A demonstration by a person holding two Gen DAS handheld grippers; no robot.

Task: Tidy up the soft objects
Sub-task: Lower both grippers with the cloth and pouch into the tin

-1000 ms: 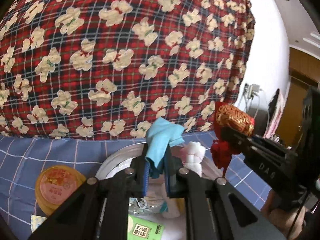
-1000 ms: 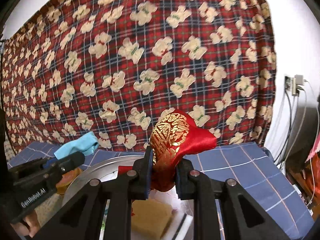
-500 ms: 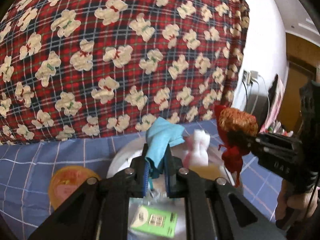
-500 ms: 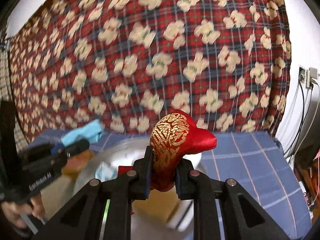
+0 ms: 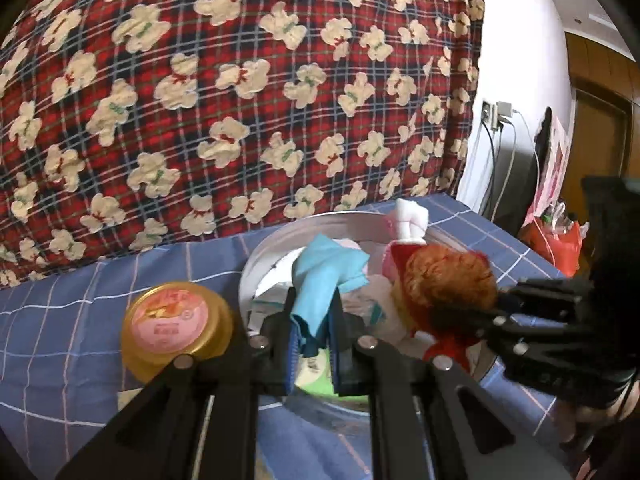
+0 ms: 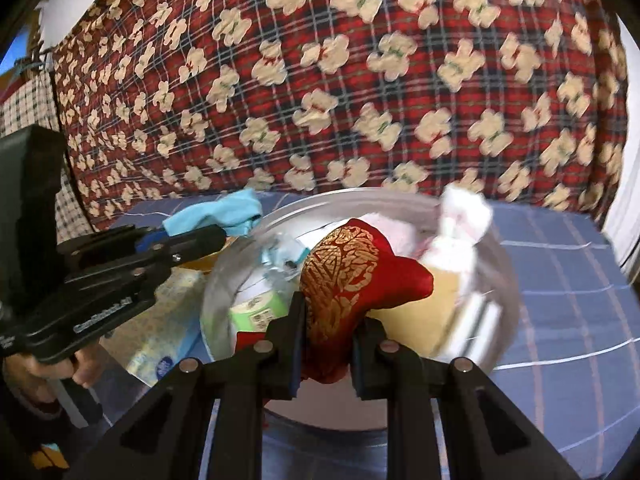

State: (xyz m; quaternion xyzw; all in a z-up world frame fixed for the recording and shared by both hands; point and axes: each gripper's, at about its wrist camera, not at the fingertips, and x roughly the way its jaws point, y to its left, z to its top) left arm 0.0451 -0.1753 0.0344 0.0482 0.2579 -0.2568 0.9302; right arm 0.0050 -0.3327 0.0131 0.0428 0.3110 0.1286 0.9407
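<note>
My left gripper [image 5: 314, 336] is shut on a crumpled light blue cloth [image 5: 326, 272], held above the near rim of a round metal basin [image 5: 264, 252]. My right gripper [image 6: 328, 340] is shut on a red satin pouch with gold pattern [image 6: 348, 276], hanging over the same metal basin [image 6: 508, 276]. In the left wrist view that right gripper [image 5: 448, 316] comes in from the right with the red pouch [image 5: 448, 280]. In the right wrist view the left gripper [image 6: 212, 236] with the blue cloth [image 6: 224, 214] comes in from the left. A white and pink plush [image 6: 460, 228] lies at the basin's far side.
The basin also holds a green packet [image 6: 256, 308], a tan sponge block [image 6: 420, 316] and clear wrapping. A gold-lidded jar [image 5: 176, 320] stands left of the basin on the blue checked cloth [image 5: 60, 328]. A red plaid bear-print fabric [image 5: 240, 92] hangs behind. Cables and a wall socket [image 5: 496, 114] are at the right.
Both grippers have sunk toward the basin with their loads still held. The basin and its contents now fill more of each view; the jar has shifted right in the left wrist view.
</note>
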